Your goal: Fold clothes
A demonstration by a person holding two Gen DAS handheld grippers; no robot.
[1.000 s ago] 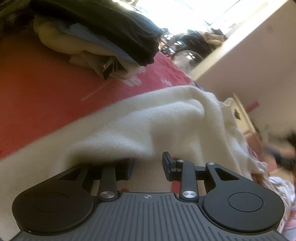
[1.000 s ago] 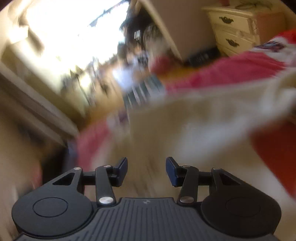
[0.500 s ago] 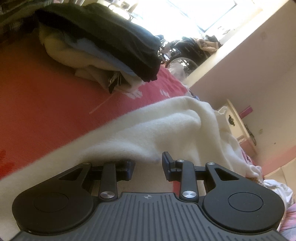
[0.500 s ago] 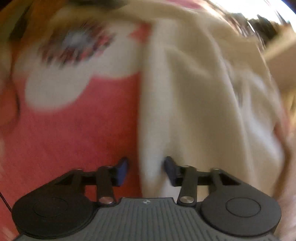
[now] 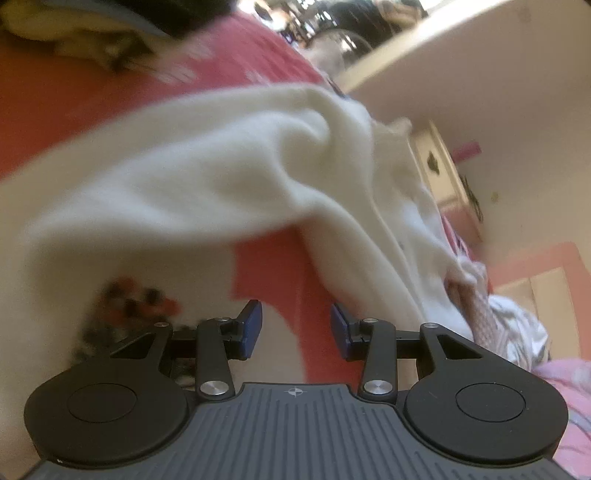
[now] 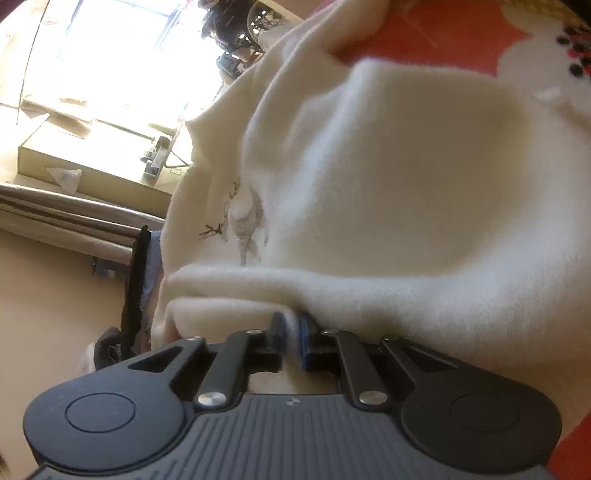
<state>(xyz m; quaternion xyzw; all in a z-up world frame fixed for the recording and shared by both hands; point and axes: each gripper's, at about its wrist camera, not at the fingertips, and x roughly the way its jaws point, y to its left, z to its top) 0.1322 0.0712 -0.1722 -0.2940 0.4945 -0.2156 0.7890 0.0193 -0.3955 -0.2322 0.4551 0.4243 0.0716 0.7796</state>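
A cream fleece sweater (image 5: 207,162) lies rumpled across a red bedspread (image 5: 66,96) with white flower shapes. My left gripper (image 5: 295,325) hovers just short of the sweater's near fold, its jaws opening, and only the bedspread shows between its blue pads. In the right wrist view the same sweater (image 6: 388,177) fills the frame, a small grey deer drawing (image 6: 243,225) on it. My right gripper (image 6: 292,328) is shut on a pinched ridge of the sweater's cloth.
A stack of folded clothes (image 5: 110,26), dark on top, lies at the far left of the bed. A cream dresser (image 5: 439,162) stands by the wall on the right. Pink patterned bedding (image 5: 554,376) lies at the bed's right edge. A bright window (image 6: 122,55) is behind.
The left gripper let go of the sweater's fold, drew back and opened wider. The right gripper swung onto the sweater and shut on a fold of it.
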